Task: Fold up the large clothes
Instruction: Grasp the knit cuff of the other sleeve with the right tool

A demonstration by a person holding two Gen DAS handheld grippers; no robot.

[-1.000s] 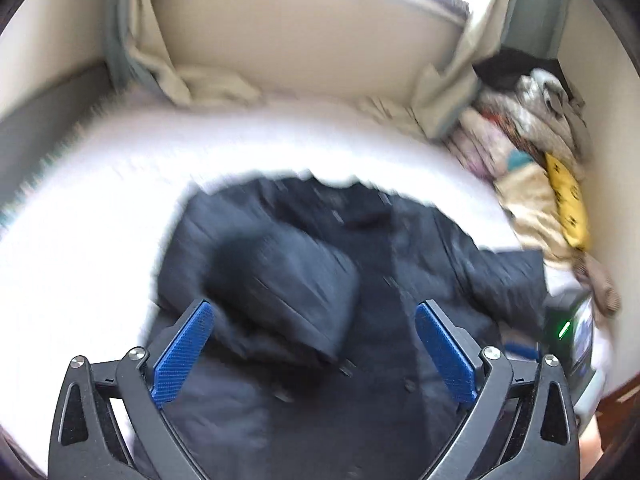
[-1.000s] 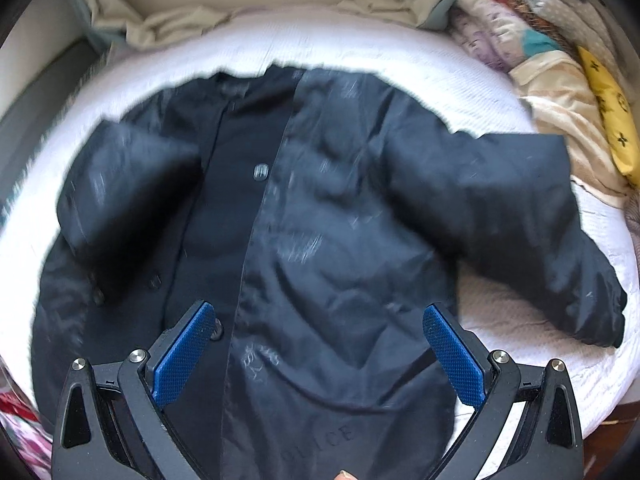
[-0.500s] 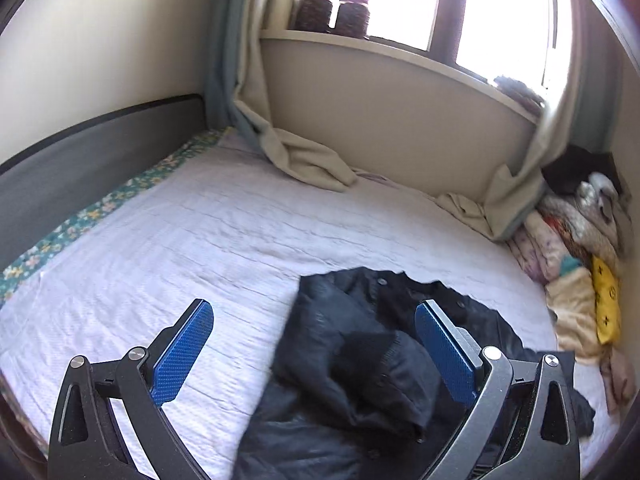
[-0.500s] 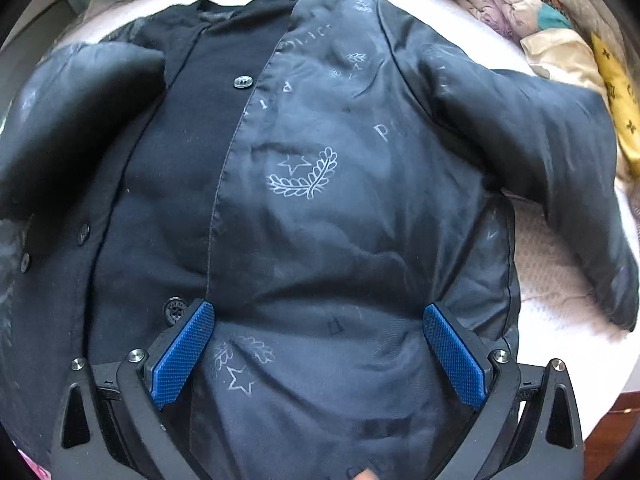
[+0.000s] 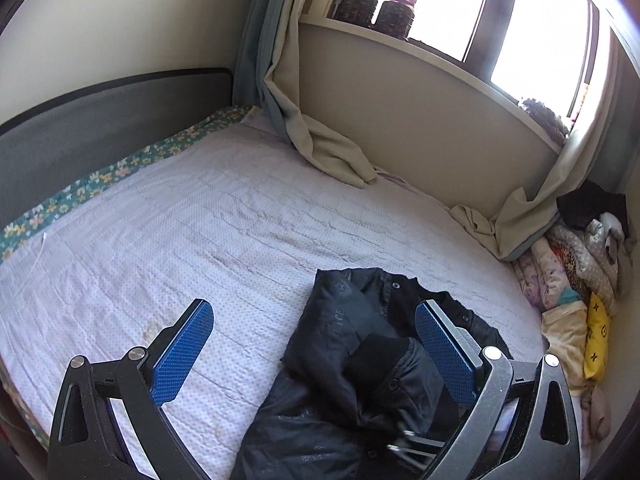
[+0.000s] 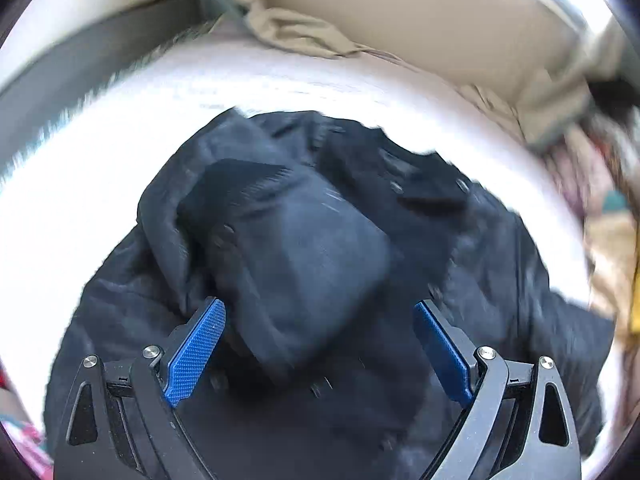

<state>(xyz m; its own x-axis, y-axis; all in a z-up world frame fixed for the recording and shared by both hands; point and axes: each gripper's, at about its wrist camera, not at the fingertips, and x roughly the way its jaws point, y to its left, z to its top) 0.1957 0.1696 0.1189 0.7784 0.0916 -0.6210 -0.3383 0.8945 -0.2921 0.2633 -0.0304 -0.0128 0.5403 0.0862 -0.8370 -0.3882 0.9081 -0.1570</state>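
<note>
A dark navy jacket [image 5: 340, 364] lies front-up on the white quilted bed [image 5: 200, 220]. One sleeve [image 6: 304, 248] is folded across its chest, the black cuff [image 5: 380, 356] on top. My left gripper [image 5: 314, 308] hangs open above the bed at the jacket's left edge, holding nothing. The right wrist view is blurred by motion. There my right gripper [image 6: 318, 304] hovers over the jacket [image 6: 500, 280]; its jaws are closing a little. The folded sleeve lies below and between them, and the pads do not press on it.
A grey headboard [image 5: 80, 128] runs along the bed's left side. Beige curtains [image 5: 332, 152] drape onto the bed below the window sill, where two jars [image 5: 376, 4] stand. A pile of folded clothes and bedding [image 5: 576, 272] fills the right corner.
The left view swung from looking down on the jacket to looking across the bed. The right gripper slid from over the chest to over the folded sleeve, jaws slightly narrower.
</note>
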